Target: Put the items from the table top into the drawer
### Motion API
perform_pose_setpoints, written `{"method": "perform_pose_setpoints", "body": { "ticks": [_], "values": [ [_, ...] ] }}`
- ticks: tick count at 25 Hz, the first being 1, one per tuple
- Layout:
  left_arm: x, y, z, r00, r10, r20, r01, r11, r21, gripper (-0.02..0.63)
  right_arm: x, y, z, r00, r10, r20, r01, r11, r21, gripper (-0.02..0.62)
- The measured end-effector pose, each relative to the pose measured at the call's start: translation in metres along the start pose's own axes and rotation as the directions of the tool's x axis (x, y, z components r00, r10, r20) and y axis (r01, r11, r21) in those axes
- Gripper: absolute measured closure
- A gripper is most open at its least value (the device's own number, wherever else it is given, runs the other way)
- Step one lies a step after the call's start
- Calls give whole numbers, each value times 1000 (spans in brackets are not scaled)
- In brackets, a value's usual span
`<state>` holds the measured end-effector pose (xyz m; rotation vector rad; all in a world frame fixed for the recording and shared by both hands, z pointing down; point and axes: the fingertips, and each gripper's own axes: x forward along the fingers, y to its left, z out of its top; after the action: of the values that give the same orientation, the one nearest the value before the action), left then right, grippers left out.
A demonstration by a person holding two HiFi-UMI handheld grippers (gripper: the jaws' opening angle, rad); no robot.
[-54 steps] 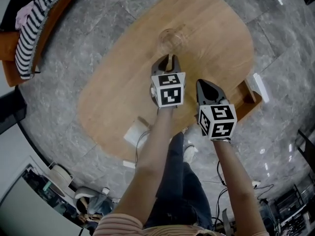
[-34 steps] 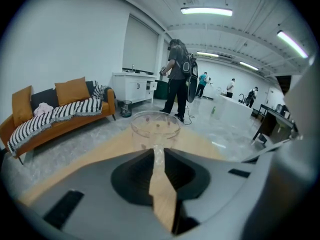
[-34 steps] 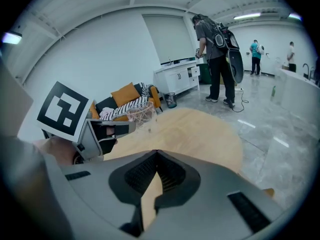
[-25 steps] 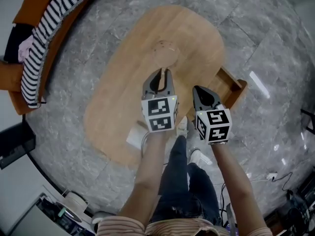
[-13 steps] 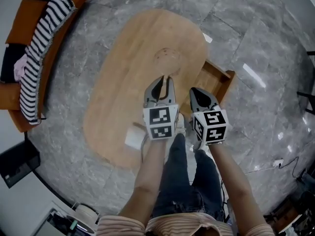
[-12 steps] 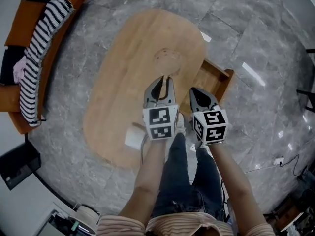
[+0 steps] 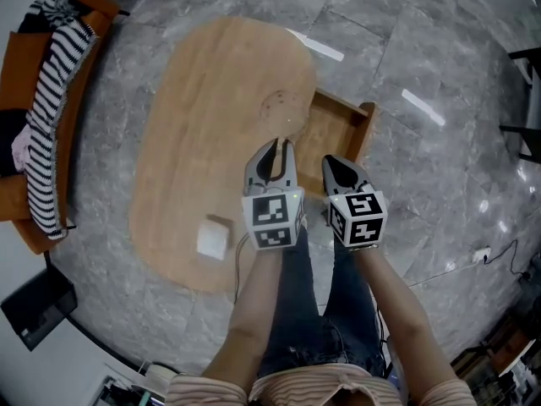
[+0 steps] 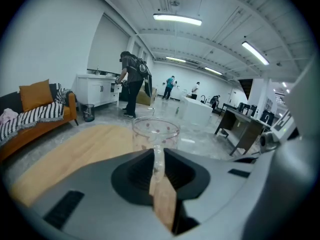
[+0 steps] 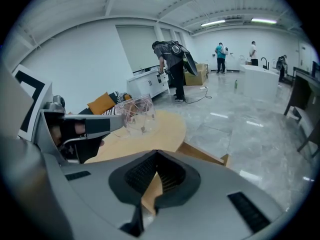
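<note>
Oval wooden tabletop (image 7: 203,100) standing on a grey stone floor (image 7: 423,193). A small white object (image 7: 213,238) lies near its near-left end. An open drawer (image 7: 334,125) projects from its right side.

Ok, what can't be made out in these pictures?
White item on the table: head view, too small to identify.
Clear cup: left gripper view, its base hidden behind the left tool.
Drawer: right gripper view, its inside hidden behind the right tool.

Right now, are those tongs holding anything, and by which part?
Left tongs pinch the clear glass cup by its near wall; right tongs hold nothing.
</note>
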<state>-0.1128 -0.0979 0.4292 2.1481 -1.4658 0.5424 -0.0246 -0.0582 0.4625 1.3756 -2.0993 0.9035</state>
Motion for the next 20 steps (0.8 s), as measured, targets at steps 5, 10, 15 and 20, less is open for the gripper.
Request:
{"method": "perform_pose_setpoints", "body": {
  "ticks": [5,10,15,20],
  "values": [
    [15,-37,-22,1000,3,-31,-4,1000,-16,546,-15,-40,-17,1000,-8,-15,8,1000,12,586],
    [31,-71,-44,998,14,-60,-16,999,-32,546,-27,-80,-37,999,-2,-43,2,1000,17,586],
    [48,-97,-69,995,40,-94,-45,998,-47,546,-31,-116,-55,997,17,-74,-16,1000,13,586],
    [72,-120,-97,992,47,-113,-51,998,-34,546,-26,-149,-76,994,33,-103,-32,999,12,586]
  ]
}}
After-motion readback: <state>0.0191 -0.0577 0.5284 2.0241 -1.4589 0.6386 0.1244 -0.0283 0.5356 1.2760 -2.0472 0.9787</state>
